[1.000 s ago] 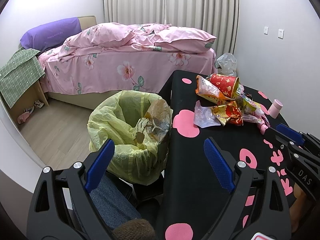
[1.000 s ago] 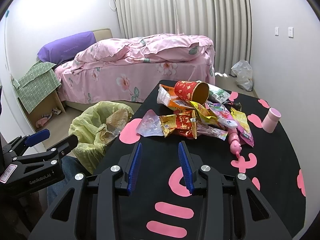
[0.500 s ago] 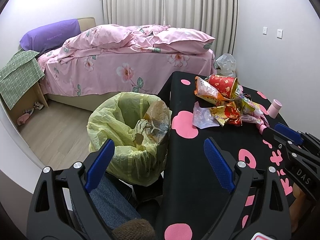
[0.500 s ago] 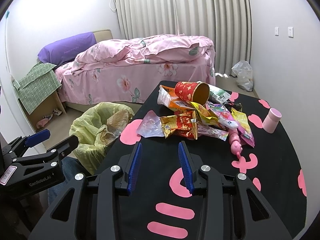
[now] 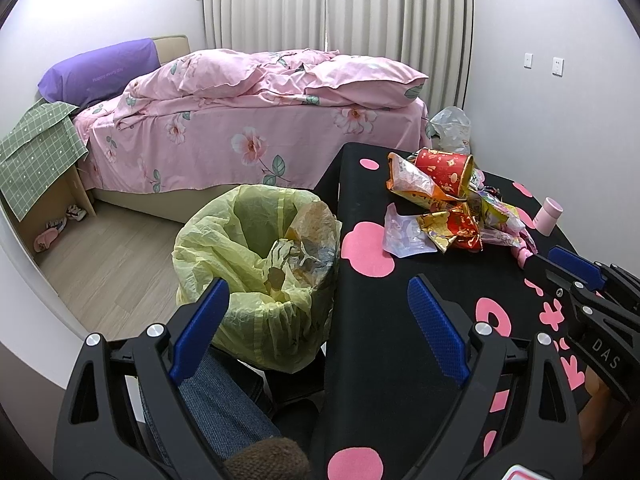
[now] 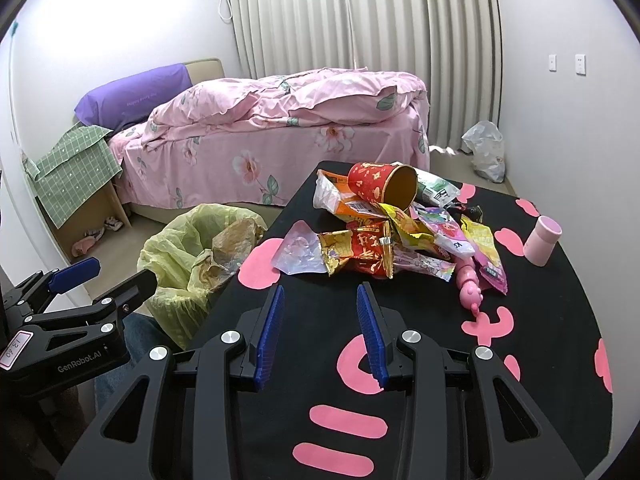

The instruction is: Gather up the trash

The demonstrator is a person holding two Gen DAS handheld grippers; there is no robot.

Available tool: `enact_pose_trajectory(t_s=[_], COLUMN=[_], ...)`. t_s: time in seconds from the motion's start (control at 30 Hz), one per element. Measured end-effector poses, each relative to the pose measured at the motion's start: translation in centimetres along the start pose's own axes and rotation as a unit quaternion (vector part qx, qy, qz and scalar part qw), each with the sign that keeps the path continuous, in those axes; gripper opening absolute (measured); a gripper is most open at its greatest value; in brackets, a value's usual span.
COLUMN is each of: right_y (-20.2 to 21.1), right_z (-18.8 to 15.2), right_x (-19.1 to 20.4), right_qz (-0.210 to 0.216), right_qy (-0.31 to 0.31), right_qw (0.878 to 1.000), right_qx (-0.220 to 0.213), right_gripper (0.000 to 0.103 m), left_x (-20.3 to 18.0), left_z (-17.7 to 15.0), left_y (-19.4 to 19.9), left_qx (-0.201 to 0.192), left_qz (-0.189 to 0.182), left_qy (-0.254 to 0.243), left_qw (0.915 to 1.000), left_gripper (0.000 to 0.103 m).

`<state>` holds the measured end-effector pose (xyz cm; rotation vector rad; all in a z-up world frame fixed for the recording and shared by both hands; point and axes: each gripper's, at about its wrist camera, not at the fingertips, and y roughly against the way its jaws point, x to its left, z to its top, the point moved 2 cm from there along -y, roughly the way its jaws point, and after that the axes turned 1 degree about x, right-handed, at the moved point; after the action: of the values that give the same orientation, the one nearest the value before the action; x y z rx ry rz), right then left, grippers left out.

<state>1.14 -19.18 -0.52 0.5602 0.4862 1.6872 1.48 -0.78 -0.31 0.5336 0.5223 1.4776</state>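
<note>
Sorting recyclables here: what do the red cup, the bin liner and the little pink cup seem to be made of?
Red cup: likely paper, printed glossy outside, plain brown inside. Bin liner: thin yellow plastic film, translucent and crinkled. Small pink cup: smooth and matte; plastic or ceramic, cannot tell which.

The table point(image 6: 540, 360) is black with pink shapes. The bin bag point(image 5: 224, 248) is pale yellow. The bed point(image 5: 248, 136) is pink with flowers — its pillow point(image 5: 100, 72) is purple. The cup point(image 6: 380, 186) is red with gold marks. The small pot point(image 6: 542, 240) is pink. The cloth point(image 6: 72, 168) is green with white checks — the pads point(image 6: 268, 332) are blue.
</note>
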Motion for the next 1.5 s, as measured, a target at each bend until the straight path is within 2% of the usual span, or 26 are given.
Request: enact_pose_trajectory(t_s=[0.93,1.1,1.17,1.27,1.4,1.5], right_y=[-0.4,-0.5,-0.6,-0.9,-1.9,-3.5], right_z=[-0.4,-0.9,-0.4,1.0,2.6,4.0], right_x=[-0.5,-1.1,-1.7,-3.7,-7.7,-9.7], right_qz=[-0.001,-0.012,-0.030,-0.059,-0.074,-0.052], right_qy=[-0.002,0.001,0.010,0.012,0.000,0.028], right_qw=[1.000,1.000,0.999,0.998,0.996,0.998], right_qx=[0.004,0.001,-0.010,-0.030,-0.046,-0.036], right_gripper=[0.036,0.036,0.036,0.036,0.036,0.041], left_x=[0.2,0.4,0.3,-0.3,-1.7,-3.5], left_z=[-0.5,-0.5,-0.3,0.7,2.4,4.2], left_y=[-0.4,-0.9,-1.3,-2.8,-5.3,-7.4], left_qx=[0.004,0.001,-0.014,-0.038,-0.049,-0.042], left_qz=[-0.001,-0.001,-0.005,-0.025,-0.076,-0.113], left_qy=[0.003,0.005,0.002,-0.011,-0.015,-0.026], left_qw=[1.0000,1.0000,0.9999,0.9989,0.9958,0.9923], left_gripper=[0.086,0.086,0.086,0.086,0.086,0.091])
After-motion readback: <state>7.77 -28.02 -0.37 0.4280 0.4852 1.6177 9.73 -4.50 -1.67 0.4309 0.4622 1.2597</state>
